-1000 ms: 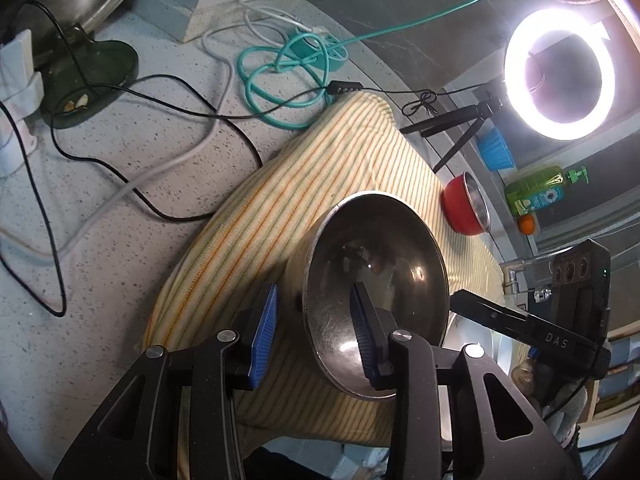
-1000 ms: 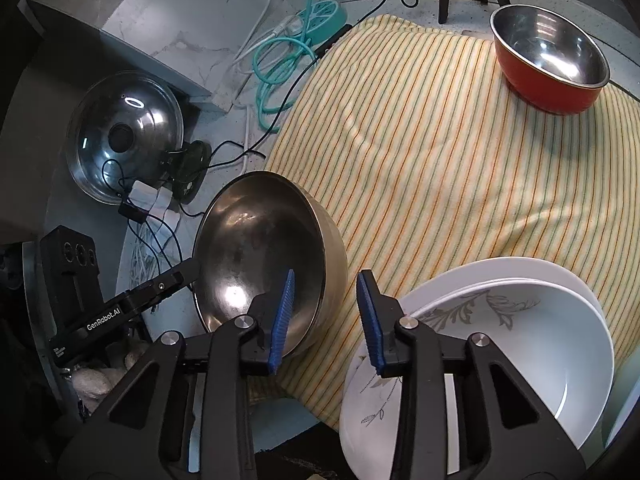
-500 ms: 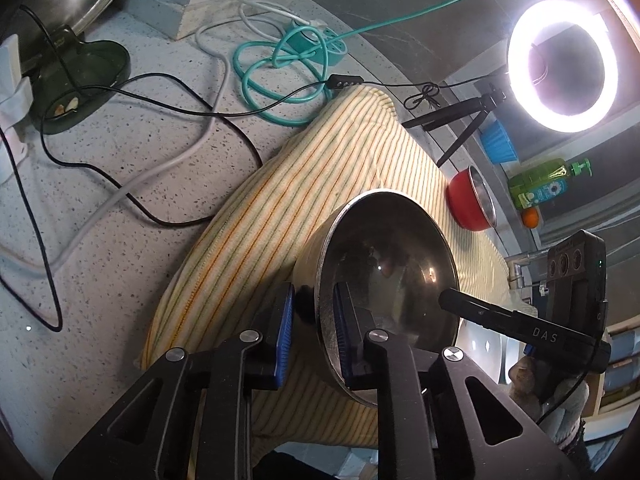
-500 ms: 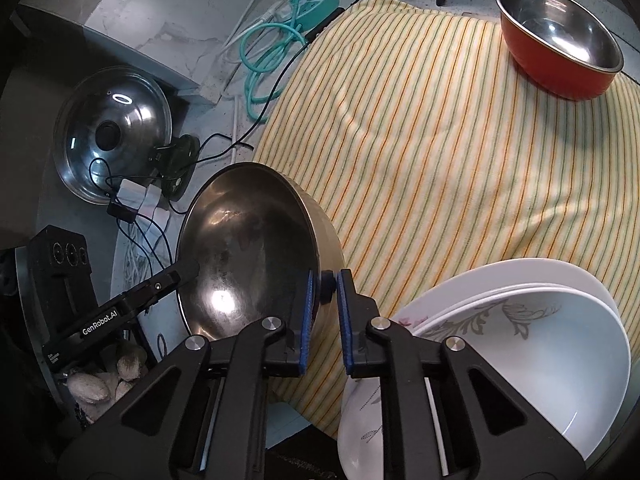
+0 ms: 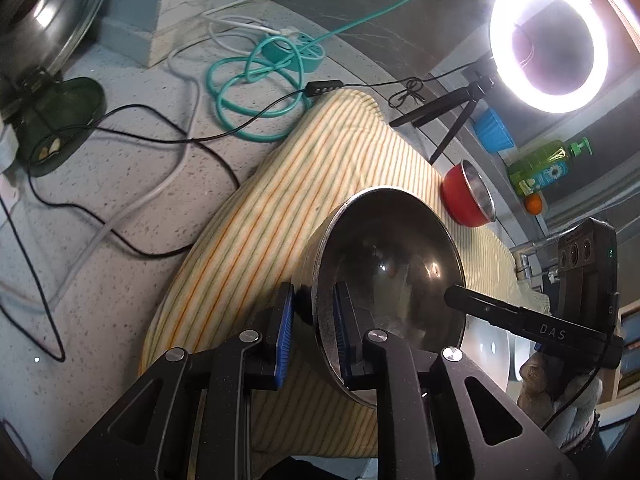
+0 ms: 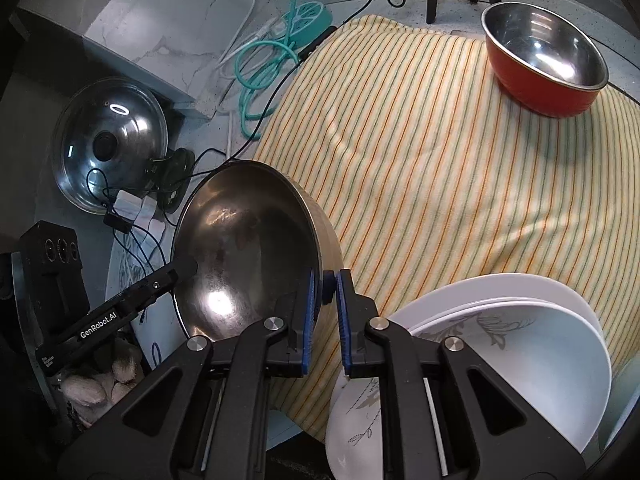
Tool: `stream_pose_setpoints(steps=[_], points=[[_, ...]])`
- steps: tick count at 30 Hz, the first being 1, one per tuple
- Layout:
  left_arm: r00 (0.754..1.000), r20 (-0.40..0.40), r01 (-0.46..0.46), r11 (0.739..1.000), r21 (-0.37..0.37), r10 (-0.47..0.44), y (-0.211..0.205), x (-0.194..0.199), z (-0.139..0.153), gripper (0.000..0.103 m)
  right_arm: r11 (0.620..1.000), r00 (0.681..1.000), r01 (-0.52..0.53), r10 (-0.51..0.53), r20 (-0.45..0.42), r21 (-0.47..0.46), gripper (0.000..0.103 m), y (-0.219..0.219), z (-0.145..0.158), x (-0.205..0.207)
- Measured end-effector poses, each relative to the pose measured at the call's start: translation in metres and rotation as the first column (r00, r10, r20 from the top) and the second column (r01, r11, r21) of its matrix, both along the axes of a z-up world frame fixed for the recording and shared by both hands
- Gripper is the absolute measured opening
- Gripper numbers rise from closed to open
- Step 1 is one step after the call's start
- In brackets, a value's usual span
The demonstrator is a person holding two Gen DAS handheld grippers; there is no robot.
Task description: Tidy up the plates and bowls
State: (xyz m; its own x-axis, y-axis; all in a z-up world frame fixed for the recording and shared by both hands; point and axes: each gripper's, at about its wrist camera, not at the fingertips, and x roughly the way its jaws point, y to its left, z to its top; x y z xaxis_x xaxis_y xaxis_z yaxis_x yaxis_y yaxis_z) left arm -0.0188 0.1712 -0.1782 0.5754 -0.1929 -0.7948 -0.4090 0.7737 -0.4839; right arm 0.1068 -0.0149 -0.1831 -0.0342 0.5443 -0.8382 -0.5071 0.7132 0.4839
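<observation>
A large steel bowl [image 5: 392, 264] [image 6: 244, 248] is held over the near edge of a yellow striped cloth [image 5: 280, 208] [image 6: 440, 168]. My left gripper [image 5: 312, 328] is shut on its rim from one side. My right gripper [image 6: 324, 304] is shut on the rim from the opposite side. A red bowl with a steel inside [image 5: 470, 196] [image 6: 544, 60] stands at the cloth's far end. White plates and a white bowl with a leaf print [image 6: 500, 360] are stacked at the right wrist view's lower right.
A steel pot lid [image 6: 108, 144] leans by the wall on the speckled counter [image 5: 100, 200]. Black, white and teal cables [image 5: 256, 80] lie on the counter. A ring light on a tripod [image 5: 548, 40], a blue cup [image 5: 492, 130] and a green bottle [image 5: 540, 168] stand behind the cloth.
Both grippers have closed from open onto the steel bowl's rim, one on each side. The bowl has risen slightly off the cloth.
</observation>
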Motion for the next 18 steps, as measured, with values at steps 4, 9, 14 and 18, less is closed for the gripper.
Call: stream_pose_setpoints(steps=[4,9,14,18], points=[[0.999,0.015,0.037,0.999,0.013,-0.037,-0.008,0.021,0.005,0.016,0.999,0.999,0.038,-0.038,0.014,0.000,0.011,-0.011,0.005,0.012],[0.997,0.025,0.075,0.997,0.026,-0.076,-0.017,0.046,0.007,0.016,0.996,0.996,0.092,-0.092,0.014,-0.001,0.011,-0.025,0.006,0.029],[0.994,0.017,0.106,0.994,0.033,-0.106,-0.023,0.066,0.003,0.016,0.991,0.991,0.134,-0.134,0.014,-0.002,0.011,-0.034,0.003,0.043],[0.993,0.007,0.121,0.992,0.027,-0.122,-0.026,0.077,-0.002,0.016,0.988,0.988,0.155,-0.155,0.017,-0.010,0.011,-0.039,0.000,0.050]])
